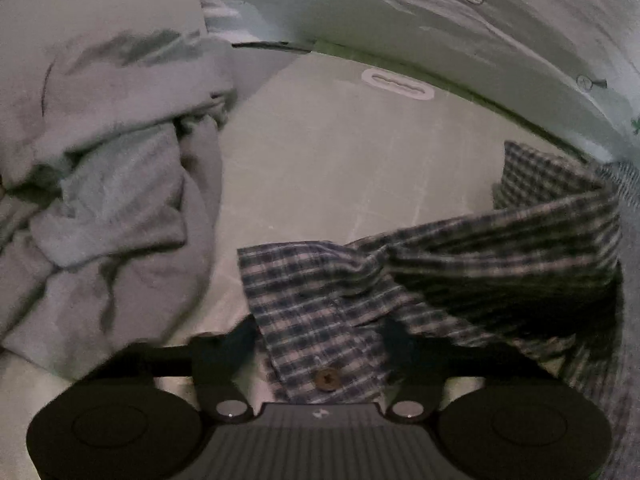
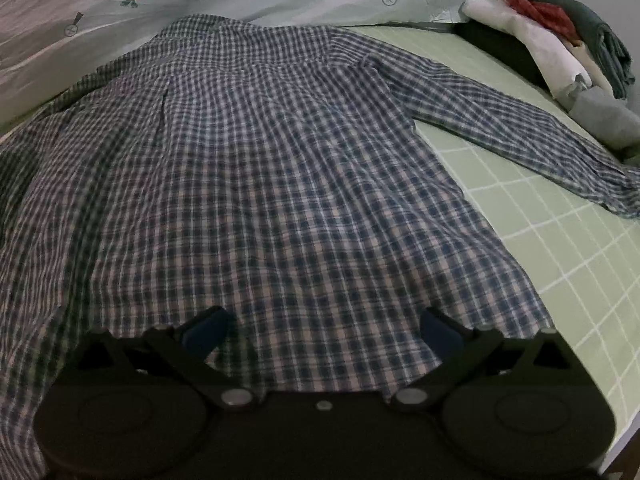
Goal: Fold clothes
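sprawling back-up across the green gridded sheet [image 2: 560,248] is the checked shirt [image 2: 260,160], one sleeve [image 2: 520,128] stretched toward 3 o'clock. right claw [image 2: 324,332] sits at the hem at 6 o'clock, fingers spread wide with cloth lying between them, not pinched. at 1 o'clock a pile of folded clothes [image 2: 560,40] sits just beyond the sleeve. left claw [image 1: 320,340] is also spread, straddling the shirt's buttoned edge [image 1: 326,378]. a rumpled grey garment [image 1: 112,200] crowds in at 9 o'clock, and a pale printed quilt [image 1: 440,12] rims the far side at 12.
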A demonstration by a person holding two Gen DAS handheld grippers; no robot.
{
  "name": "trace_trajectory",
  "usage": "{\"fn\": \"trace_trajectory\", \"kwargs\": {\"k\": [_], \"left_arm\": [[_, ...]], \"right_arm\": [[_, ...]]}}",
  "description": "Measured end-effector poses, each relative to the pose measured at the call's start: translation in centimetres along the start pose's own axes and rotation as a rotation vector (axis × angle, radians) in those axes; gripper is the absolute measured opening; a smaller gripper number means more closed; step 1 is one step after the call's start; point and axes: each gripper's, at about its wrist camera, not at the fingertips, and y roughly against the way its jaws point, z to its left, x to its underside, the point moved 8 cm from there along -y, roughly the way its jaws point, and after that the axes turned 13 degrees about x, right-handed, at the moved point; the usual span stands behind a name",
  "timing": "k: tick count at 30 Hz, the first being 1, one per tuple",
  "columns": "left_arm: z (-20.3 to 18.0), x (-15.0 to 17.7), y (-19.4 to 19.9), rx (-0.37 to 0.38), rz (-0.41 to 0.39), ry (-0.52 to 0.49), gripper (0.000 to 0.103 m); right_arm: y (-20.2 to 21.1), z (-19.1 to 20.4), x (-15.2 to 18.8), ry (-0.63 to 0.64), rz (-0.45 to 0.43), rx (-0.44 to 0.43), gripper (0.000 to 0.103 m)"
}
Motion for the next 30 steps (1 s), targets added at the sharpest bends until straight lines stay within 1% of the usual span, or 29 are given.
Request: {"fn": "trace_trajectory", "kwargs": {"k": [1,2,3,6,9,11,17,18,19,21,23,24,25,26,27,29,30], "left_arm": [[0.3,0.0,0.3,-0.001,-0.004,-0.001,0.034],[0.6,0.0,0.6,0.0,-0.009,0.003,0.026],[1.1,0.1,1.1,0.006,-0.017,0.027,0.005],[3.0,0.4,3.5,0.002,-0.055,0.101,0.003],[5.0,0.6,7.1,-0.009,-0.13,0.166,0.003],[6.3,0.5,9.6,-0.031,-0.179,0.188,0.003],[10.8,-2.2,17.2,-0.138,-0.397,0.248,0.003],[11.8,-2.6,17.6,-0.165,-0.42,0.261,0.004],[12.9,-2.9,17.9,-0.195,-0.435,0.276,0.008],[14.4,-3.0,17.5,-0.27,-0.408,0.309,0.016],[15.3,-2.8,17.7,-0.339,-0.381,0.32,0.025],[15.1,-2.5,18.1,-0.342,-0.386,0.315,0.037],[14.6,-2.0,18.5,-0.321,-0.395,0.306,0.051],[13.9,-1.6,18.7,-0.295,-0.399,0.294,0.055],[12.6,-1.0,18.4,-0.248,-0.384,0.269,0.059],[9.6,0.3,17.2,-0.155,-0.317,0.202,0.059],[7.6,1.2,16.2,-0.099,-0.27,0.164,0.059]], "right_arm": [[0.0,0.1,0.0,-0.001,0.0,0.0,0.103],[0.1,0.1,0.0,-0.001,-0.002,0.0,0.103],[0.1,0.2,0.0,0.002,-0.002,-0.002,0.103],[0.1,0.4,-0.2,0.011,-0.004,-0.008,0.103],[0.2,0.3,-0.2,0.025,-0.012,-0.021,0.103],[0.2,0.3,-0.1,0.036,-0.017,-0.03,0.103],[0.5,0.4,0.1,0.054,-0.028,-0.045,0.103],[0.5,0.4,0.1,0.053,-0.03,-0.045,0.103],[0.5,0.4,0.1,0.052,-0.032,-0.044,0.103],[0.5,0.3,0.1,0.056,-0.03,-0.049,0.103],[0.6,-0.3,0.2,0.055,-0.031,-0.043,0.103],[0.7,-0.9,0.3,0.051,-0.034,-0.032,0.103],[0.9,-1.5,0.4,0.046,-0.037,-0.021,0.103],[1.0,-2.1,0.5,0.042,-0.04,-0.01,0.103],[1.2,-2.7,0.6,0.038,-0.043,0.0,0.103],[1.5,-3.8,0.9,0.029,-0.05,0.022,0.103],[1.6,-4.4,1.0,0.025,-0.053,0.033,0.103]]}}
